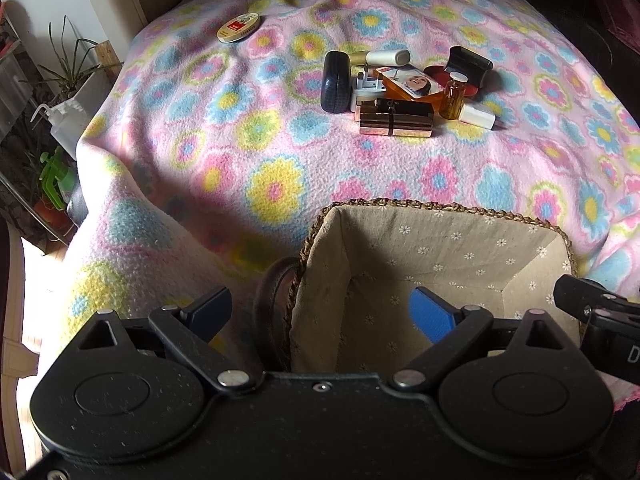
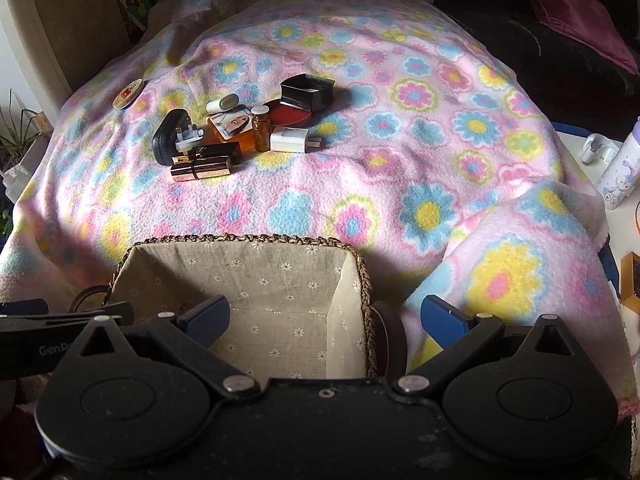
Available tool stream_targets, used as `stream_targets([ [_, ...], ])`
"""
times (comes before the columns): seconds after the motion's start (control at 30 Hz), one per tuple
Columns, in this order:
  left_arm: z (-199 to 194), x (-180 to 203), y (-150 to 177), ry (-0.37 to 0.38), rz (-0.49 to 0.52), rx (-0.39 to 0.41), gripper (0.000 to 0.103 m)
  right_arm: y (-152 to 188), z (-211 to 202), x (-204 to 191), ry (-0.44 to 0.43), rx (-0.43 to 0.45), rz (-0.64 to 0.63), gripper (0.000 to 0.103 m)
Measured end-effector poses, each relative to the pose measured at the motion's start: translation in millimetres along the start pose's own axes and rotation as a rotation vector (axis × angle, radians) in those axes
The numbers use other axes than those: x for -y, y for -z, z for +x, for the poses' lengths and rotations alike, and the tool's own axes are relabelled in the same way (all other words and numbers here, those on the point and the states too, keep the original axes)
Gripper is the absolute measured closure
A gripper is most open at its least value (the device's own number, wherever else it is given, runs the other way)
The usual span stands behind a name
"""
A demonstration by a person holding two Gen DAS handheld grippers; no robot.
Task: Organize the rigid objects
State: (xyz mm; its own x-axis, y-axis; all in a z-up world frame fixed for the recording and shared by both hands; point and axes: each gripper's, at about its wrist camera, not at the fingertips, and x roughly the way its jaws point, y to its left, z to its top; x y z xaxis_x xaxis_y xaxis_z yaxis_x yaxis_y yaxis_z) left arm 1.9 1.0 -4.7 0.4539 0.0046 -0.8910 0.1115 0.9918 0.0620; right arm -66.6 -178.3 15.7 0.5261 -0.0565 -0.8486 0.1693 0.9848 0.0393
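Note:
A woven basket [image 1: 440,206] with a flowered cloth lining stands empty at the near edge of a floral blanket [image 1: 240,140]. My left gripper [image 1: 320,312] is open, its fingers either side of the basket's left wall and handle. My right gripper [image 2: 326,320] is open astride the basket's [image 2: 240,239] right wall. Farther back lies a pile: a black case [image 1: 336,82], a white plug [image 1: 366,86], an orange box [image 1: 408,82], an amber vial [image 1: 452,98], a white charger [image 1: 478,115], gold lipstick cases [image 1: 396,120] and a black box [image 1: 468,64]. A round tin [image 1: 239,28] lies apart at the far left.
Potted plants [image 1: 68,68] and a white spray bottle [image 1: 68,120] stand off the blanket's left edge. A dark sofa with a maroon cushion [image 2: 580,12] lies beyond the blanket. At the right, a white surface holds a printed bottle [image 2: 622,172].

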Motion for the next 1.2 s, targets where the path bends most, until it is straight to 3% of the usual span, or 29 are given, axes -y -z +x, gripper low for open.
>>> stream_targets([
  [0.3, 0, 1, 0, 0.009, 0.012, -0.005, 0.011, 2, 0, -7, 0.009, -0.007, -0.061, 0.001],
  [0.87, -1, -2, -1, 0.03, 0.003, -0.022, 0.011, 0, 0, -5, 0.006, -0.02, -0.062, 0.001],
  [0.9, -2, -3, -1, 0.036, 0.001, -0.024, 0.011, 0, 0, -4, 0.001, -0.027, -0.061, 0.003],
  [0.97, -3, -5, -5, 0.061, -0.004, -0.029, 0.011, -3, 2, -2, -0.017, -0.053, -0.053, 0.016],
  [1.03, -3, -7, -10, 0.08, -0.008, -0.036, 0.011, -6, 6, 0, -0.026, -0.088, -0.044, 0.034],
  [1.2, 6, -7, -31, 0.076, 0.022, -0.032, 0.012, -19, 13, 5, -0.049, -0.101, -0.012, 0.053],
])
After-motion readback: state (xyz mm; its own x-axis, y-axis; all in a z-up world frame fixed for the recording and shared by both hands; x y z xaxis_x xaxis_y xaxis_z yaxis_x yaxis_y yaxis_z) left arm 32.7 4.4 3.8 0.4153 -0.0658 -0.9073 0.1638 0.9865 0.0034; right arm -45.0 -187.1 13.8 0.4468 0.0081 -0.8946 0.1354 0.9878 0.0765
